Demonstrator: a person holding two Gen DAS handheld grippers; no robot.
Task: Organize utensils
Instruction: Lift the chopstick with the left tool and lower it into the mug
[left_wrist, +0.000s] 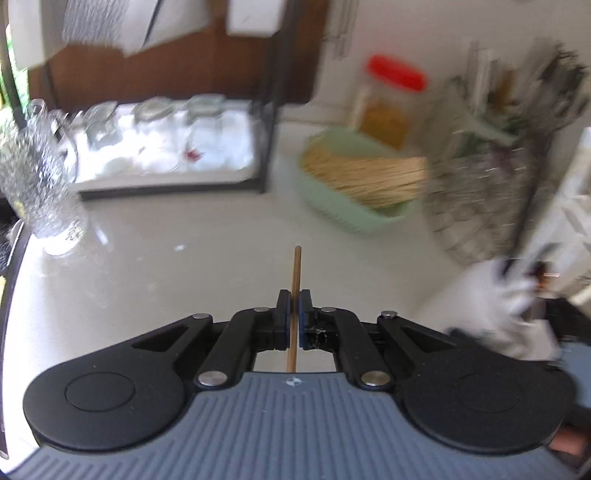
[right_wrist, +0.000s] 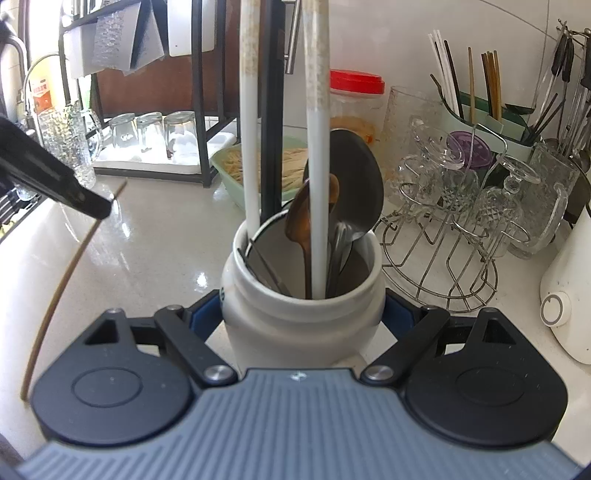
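Right claw (right_wrist: 303, 317) round utensil-filled white jar (right_wrist: 303, 314)

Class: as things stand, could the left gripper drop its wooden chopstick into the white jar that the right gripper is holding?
Probably yes. The left gripper is shut on the chopstick, nothing lies between it and the white jar, and the right gripper holds the jar; utensils leave a gap at the mouth's left.
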